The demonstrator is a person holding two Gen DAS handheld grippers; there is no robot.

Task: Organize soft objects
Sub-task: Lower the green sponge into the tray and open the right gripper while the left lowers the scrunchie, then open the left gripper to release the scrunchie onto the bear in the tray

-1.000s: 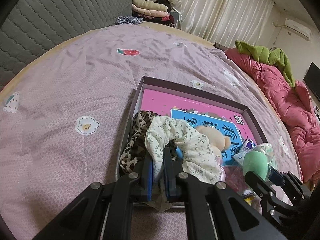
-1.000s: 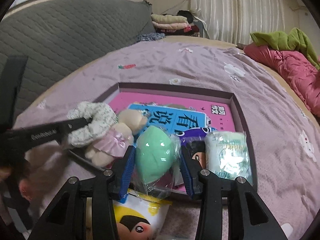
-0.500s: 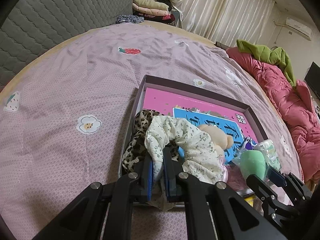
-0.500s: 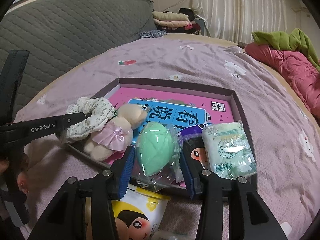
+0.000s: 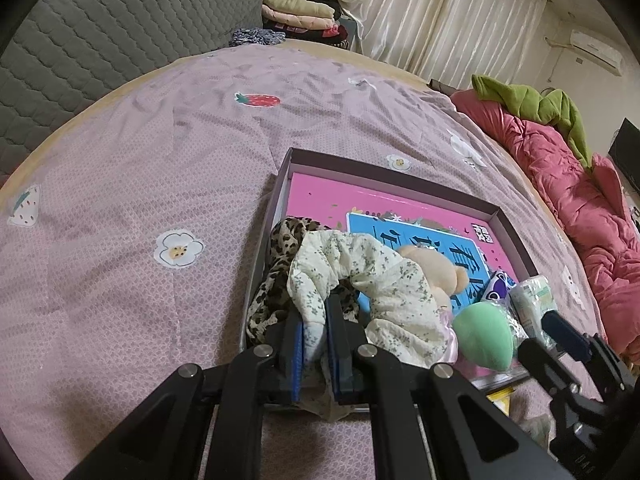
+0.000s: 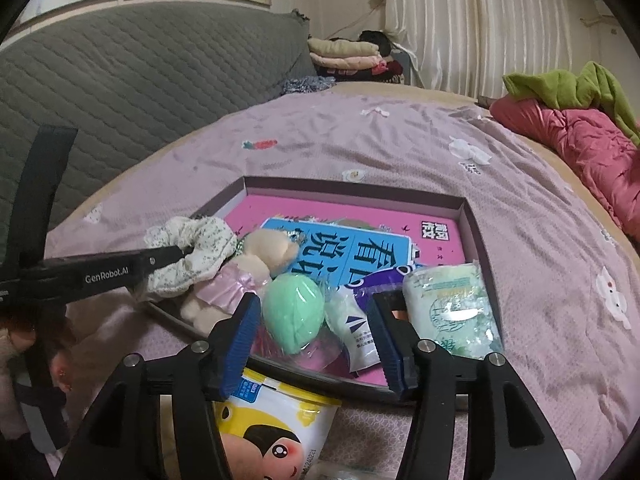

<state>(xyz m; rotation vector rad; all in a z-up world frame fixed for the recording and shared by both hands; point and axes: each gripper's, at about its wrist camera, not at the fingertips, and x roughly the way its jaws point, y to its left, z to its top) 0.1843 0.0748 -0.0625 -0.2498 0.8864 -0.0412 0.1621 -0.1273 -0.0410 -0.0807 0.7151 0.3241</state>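
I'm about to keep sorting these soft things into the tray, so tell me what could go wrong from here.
1. The left gripper is shut on the floral scrunchie, which drapes over the plush bear; lifting it may drag the bear.
2. The right gripper, jaws just opened, straddles the wrapped green sponge near the tray's front edge; pulling back could snag the wrapper and tip it out.

**Soft indoor light, heavy fisheye warp**

Even, dimmish daylight filters through the white curtains [image 5: 440,20] at the back, brightest there. Shadows weak and diffuse on the pink bedsheet [image 5: 160,160]. Slight glare on the plastic wrapper [image 6: 452,304]. Strong barrel distortion, black vignette corners. Centre sharp; edges soft, lower left of right wrist view blurred.
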